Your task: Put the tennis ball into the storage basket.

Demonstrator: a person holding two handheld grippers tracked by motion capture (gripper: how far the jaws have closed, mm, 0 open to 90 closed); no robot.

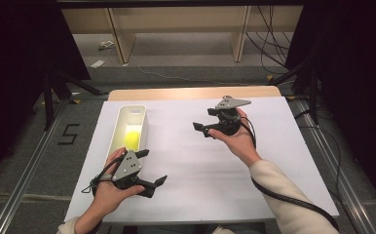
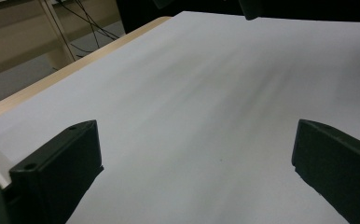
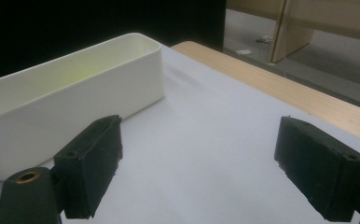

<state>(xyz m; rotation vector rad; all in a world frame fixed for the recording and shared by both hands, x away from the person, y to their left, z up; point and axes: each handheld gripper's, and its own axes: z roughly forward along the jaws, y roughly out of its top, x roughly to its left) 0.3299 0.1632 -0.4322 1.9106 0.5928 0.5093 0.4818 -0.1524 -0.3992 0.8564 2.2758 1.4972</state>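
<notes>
My left gripper (image 1: 153, 167) sits in my left hand near the front left of the table, its jaws spread wide with nothing between them, just beside the near end of the white bin (image 1: 119, 127). My right gripper (image 1: 200, 128) hangs in my right hand over the middle of the table, a little toward the far side, and its jaws too stand well apart and hold nothing; in the right gripper view they frame bare white surface with the bin off to their left. The yellow ball (image 1: 132, 140) lies inside the bin, toward its near half, a small round bright yellow-green thing that throws a faint yellow tint on the inner wall. The bin itself is a long, narrow, deep white box with rounded corners, set lengthwise along the left part of the table (image 1: 254, 161), which is covered in plain white with a strip of light wood showing at its far edge. The bin's tall walls stand all round the ball, so from the right gripper view I see the outer wall (image 3: 75, 100) and a yellowish glow inside, not the ball itself. Between my right gripper and the bin lies open white tabletop. Beyond the table are a grey floor, loose cables and the legs of a pale wooden bench.
</notes>
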